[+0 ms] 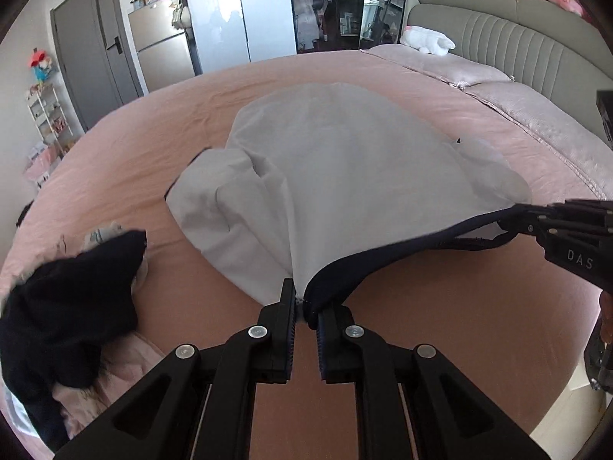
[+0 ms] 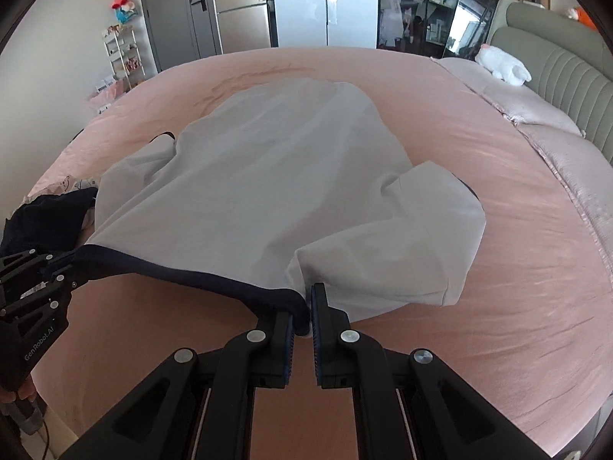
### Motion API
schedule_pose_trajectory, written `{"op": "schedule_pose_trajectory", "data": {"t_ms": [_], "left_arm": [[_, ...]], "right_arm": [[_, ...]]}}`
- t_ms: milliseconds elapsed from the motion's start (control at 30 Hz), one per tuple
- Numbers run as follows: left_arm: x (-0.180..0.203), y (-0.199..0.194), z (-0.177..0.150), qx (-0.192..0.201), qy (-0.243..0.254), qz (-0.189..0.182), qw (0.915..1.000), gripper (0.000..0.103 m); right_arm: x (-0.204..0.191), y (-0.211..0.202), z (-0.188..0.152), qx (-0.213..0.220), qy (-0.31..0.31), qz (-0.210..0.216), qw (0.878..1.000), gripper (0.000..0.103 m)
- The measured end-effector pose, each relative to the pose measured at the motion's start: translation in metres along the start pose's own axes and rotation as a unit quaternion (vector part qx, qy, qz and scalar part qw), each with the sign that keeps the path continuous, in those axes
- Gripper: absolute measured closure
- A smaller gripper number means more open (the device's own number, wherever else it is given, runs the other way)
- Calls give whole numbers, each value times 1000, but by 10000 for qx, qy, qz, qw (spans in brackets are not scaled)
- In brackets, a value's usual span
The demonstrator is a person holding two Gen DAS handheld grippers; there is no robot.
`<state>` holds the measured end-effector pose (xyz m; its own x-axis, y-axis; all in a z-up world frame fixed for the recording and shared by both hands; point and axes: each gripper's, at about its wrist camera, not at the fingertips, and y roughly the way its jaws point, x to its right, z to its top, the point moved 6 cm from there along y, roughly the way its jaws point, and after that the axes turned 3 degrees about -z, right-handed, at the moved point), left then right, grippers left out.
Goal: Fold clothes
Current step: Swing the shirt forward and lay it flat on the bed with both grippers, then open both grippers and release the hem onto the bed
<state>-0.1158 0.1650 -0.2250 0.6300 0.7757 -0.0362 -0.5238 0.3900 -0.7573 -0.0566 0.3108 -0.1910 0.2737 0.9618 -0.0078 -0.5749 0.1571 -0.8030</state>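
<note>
A white T-shirt [image 1: 337, 161] with a dark navy collar [image 1: 383, 257] lies spread on the pink bed, its body stretching away from me. My left gripper [image 1: 304, 306] is shut on the shirt's shoulder at the left end of the collar. My right gripper [image 2: 306, 312] is shut on the other shoulder, at the collar's right end [image 2: 214, 280]. The collar hangs taut between the two grippers, lifted a little off the sheet. Each gripper shows in the other's view: the right gripper [image 1: 536, 222] at the far right, the left gripper [image 2: 57, 268] at the far left. Both sleeves [image 2: 421, 230] lie crumpled beside the body.
A dark garment [image 1: 69, 306] lies heaped over pink clothing at the bed's left edge. Pink pillows [image 1: 536, 115] and a white plush toy [image 1: 425, 40] sit by the grey headboard [image 1: 517, 34] on the right. A fridge, a door and wardrobes stand beyond the bed [image 2: 498, 326].
</note>
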Motion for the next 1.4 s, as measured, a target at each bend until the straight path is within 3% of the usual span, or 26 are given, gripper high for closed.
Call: {"op": "schedule_pose_trajectory", "data": {"t_ms": [433, 567, 933, 1233, 1267, 1400], "left_arm": [[14, 2, -29, -158, 182, 74, 9997, 94], [17, 3, -35, -258, 139, 31, 9996, 94], [12, -1, -62, -405, -222, -28, 9989, 94], [9, -10, -48, -12, -468, -9, 9989, 93], [10, -10, -47, 15, -454, 19, 9990, 93], [14, -9, -43, 103, -410, 132, 9990, 88]], "right_arm": [[14, 14, -37, -212, 250, 108, 9994, 98], [27, 19, -37, -300, 531, 234, 9979, 98], [35, 20, -49, -341, 472, 261, 9980, 98], [52, 17, -43, -138, 710, 133, 9973, 95], [53, 17, -43, -123, 712, 90, 9973, 93], [46, 18, -44, 77, 430, -66, 9990, 69]]}}
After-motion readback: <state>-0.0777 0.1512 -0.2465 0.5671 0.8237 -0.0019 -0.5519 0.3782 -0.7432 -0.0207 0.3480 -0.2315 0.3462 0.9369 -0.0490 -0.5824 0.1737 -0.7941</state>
